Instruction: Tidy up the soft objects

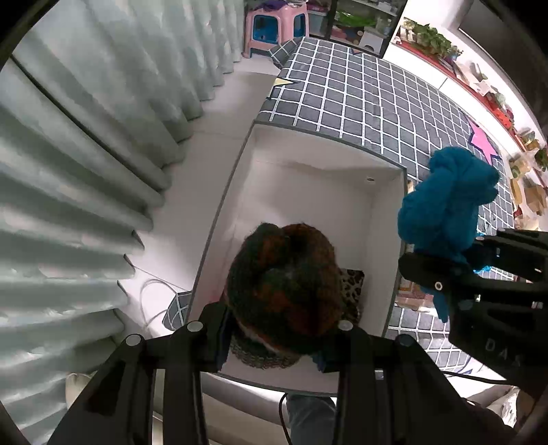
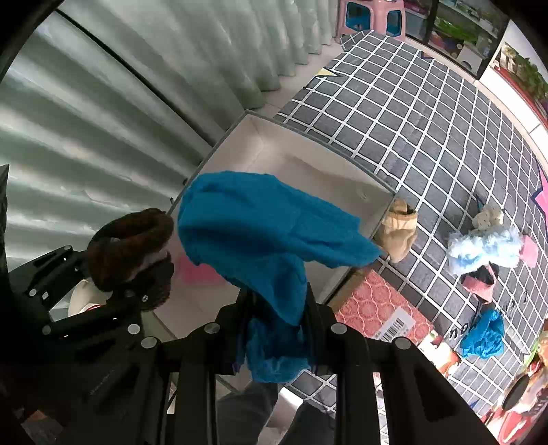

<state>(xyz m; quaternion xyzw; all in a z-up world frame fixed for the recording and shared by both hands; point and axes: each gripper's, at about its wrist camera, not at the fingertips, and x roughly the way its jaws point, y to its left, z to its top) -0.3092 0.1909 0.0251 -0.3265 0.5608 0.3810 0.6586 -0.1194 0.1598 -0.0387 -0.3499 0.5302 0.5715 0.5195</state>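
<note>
Left claw [image 1: 274, 328] is clamped on a dark brown-and-rust knitted item [image 1: 286, 291], fingers closed against its two sides, and holds it over the open white box [image 1: 308, 178] at the near end; seen from the right wrist view the same knit [image 2: 128, 248] sits just left of the box. Right claw [image 2: 274, 328] is pinched shut on a teal knitted piece [image 2: 260, 226] — fabric bunches between the fingers and drapes fwd over the box interior; in the left wrist view it [image 1: 445, 205] hangs at the box's right wall, above the rim.

Box: white inside w/ grey edging, standing on a grey checked mat [image 1: 359, 99], pleated curtain [image 1: 85, 154] along its left side. Inside the box, under the brown knit, a leopard-print item [image 1: 352, 287] shows at the near right; a pink patch [image 2: 197, 270] lies on the box floor, identity unclear.

Right of the box, on the mat: tan soft item [image 2: 399, 231] touching the far right corner; red patterned pack w/ barcode label [image 2: 380, 308] just beside the near right wall; farther right, a pale blue fluffy item [image 2: 483, 250] w/ a cream dotted piece [image 2: 488, 217] behind it and a pink-and-dark piece [image 2: 479, 282] in front; a second teal bundle [image 2: 484, 337] well apart — nearest the lens edge. Pink-and-blue stool [image 1: 275, 27] stands beyond the box's far end.
</note>
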